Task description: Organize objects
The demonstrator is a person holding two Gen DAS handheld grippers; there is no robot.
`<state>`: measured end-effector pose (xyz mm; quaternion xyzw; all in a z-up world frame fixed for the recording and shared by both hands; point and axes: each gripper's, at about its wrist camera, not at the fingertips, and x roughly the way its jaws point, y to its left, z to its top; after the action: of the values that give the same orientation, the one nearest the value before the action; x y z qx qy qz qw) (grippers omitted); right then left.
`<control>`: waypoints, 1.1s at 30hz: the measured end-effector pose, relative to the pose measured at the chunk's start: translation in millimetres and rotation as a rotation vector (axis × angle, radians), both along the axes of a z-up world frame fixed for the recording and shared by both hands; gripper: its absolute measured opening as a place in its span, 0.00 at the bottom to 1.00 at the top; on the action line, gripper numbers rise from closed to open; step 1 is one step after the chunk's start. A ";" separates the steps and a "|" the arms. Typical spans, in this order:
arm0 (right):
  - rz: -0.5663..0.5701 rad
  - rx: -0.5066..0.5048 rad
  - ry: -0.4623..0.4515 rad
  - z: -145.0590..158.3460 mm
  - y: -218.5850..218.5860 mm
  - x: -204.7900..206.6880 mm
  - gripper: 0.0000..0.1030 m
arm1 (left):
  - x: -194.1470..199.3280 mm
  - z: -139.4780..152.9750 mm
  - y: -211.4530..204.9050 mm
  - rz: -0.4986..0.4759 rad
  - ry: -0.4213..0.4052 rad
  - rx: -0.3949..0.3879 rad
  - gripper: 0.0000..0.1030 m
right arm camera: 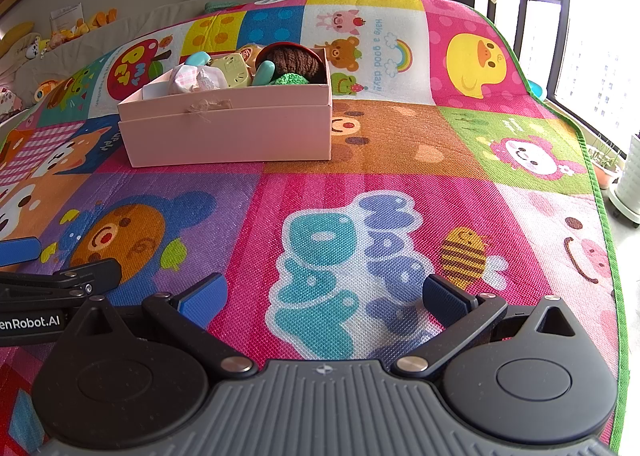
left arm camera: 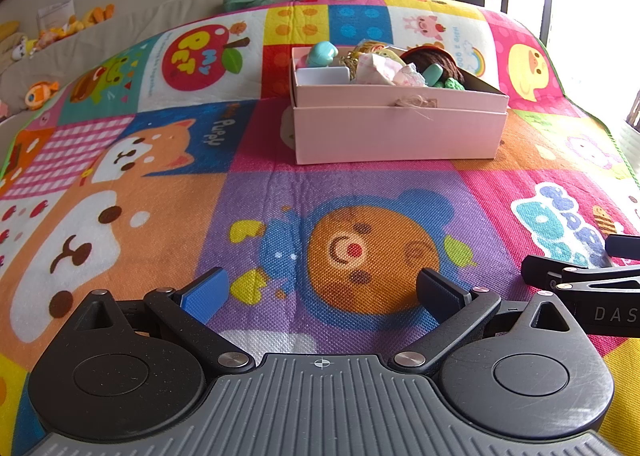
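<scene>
both tools are hovering low over the near edge of the play mat (right arm camera: 360, 184), side by side and close together: your left tool (left arm camera: 322, 290) is sitting above the bear print, your right tool (right arm camera: 324, 296) above the blue and teal lettering. each one is standing wide open with nothing between its blue pads, so you are holding nothing at all.

the pink box (left arm camera: 396, 128) is resting further in, toward the far edge of the mat and a little toward its left side, well apart from both tools. it is already piled with small things: a teal piece (left arm camera: 322, 53), a brown yarn ball (right arm camera: 294, 58), something green and knitted (right arm camera: 290, 79), a pale yellow item (right arm camera: 232, 70) and some crumpled pink-and-white wrapping (left arm camera: 384, 70). no loose object is lying on the open mat in either view.

judging from that, you are sitting either at the very start or at the close of the sorting. if items are to come out, the next move is calling for a forward reach over the box's near wall, coming down from above onto one top-lying piece, with the other tool steadying the box.
</scene>
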<state>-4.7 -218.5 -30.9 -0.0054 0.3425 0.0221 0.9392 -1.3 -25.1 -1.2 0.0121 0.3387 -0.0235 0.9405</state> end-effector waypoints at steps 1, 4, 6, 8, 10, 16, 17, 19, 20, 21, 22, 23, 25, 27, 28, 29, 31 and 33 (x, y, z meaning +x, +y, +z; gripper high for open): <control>0.000 0.000 0.000 0.0 0.0 0.0 1.00 | 0.2 0.0 0.0 0.000 0.000 0.000 1.00; 0.000 0.000 0.000 0.0 0.0 0.0 1.00 | 0.2 -0.1 0.0 0.000 0.000 0.000 1.00; 0.000 0.000 0.000 0.0 0.0 0.0 1.00 | 0.2 -0.1 0.1 0.000 0.000 0.000 1.00; 0.000 0.000 0.000 -0.1 0.1 -0.1 1.00 | 0.0 -0.2 0.1 0.000 0.000 0.000 1.00; 0.000 0.000 0.000 0.0 0.0 0.0 1.00 | 0.2 -0.2 0.3 0.000 0.000 0.000 1.00; 0.000 0.000 0.000 0.0 0.0 -0.1 1.00 | 0.0 -0.1 -0.3 0.000 -0.001 0.004 1.00; 0.000 0.000 0.000 -0.1 0.0 -0.2 1.00 | 0.0 -0.3 1.0 0.000 -0.001 0.002 1.00; 0.000 0.000 0.000 -0.1 0.0 -0.1 1.00 | -0.2 -0.6 0.1 0.001 0.000 0.002 1.00; 0.000 0.000 0.000 -0.1 0.0 -0.2 1.00 | 0.1 -0.3 -0.1 0.002 0.001 -0.002 1.00; 0.000 0.000 0.000 -0.1 0.1 -0.3 1.00 | 0.1 0.0 -0.6 0.001 0.001 -0.002 1.00; 0.000 -0.001 0.000 -0.1 0.0 0.0 1.00 | -0.1 -0.2 -0.2 0.002 0.001 -0.001 1.00; 0.000 0.000 0.000 -0.1 -0.1 0.1 1.00 | -0.4 -0.2 0.0 0.002 0.001 -0.003 1.00; 0.000 0.000 0.000 -0.1 0.1 -0.1 1.00 | 0.1 -0.3 -0.6 0.002 0.001 0.001 0.99; 0.000 0.000 0.000 -0.1 0.1 -0.1 1.00 | 0.1 -0.5 -0.1 0.002 0.001 -0.003 0.99; 0.000 0.000 0.000 -0.1 0.2 -0.3 1.00 | -0.6 -0.8 0.0 0.001 0.002 -0.004 0.99; 0.000 0.000 0.000 -0.1 0.2 -0.3 1.00 | -0.7 -0.6 0.4 0.000 0.002 -0.005 0.99; 0.000 0.000 0.000 0.0 0.1 -0.2 1.00 | -0.6 -0.5 0.0 0.001 0.003 -0.005 0.99; 0.000 0.000 0.000 0.1 0.1 -0.1 1.00 | -0.6 -0.8 0.1 0.001 0.003 -0.004 0.99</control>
<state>-4.8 -218.4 -30.7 -0.0054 0.3425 0.0220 0.9392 -1.9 -25.0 -1.9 0.0098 0.3398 -0.0236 0.9401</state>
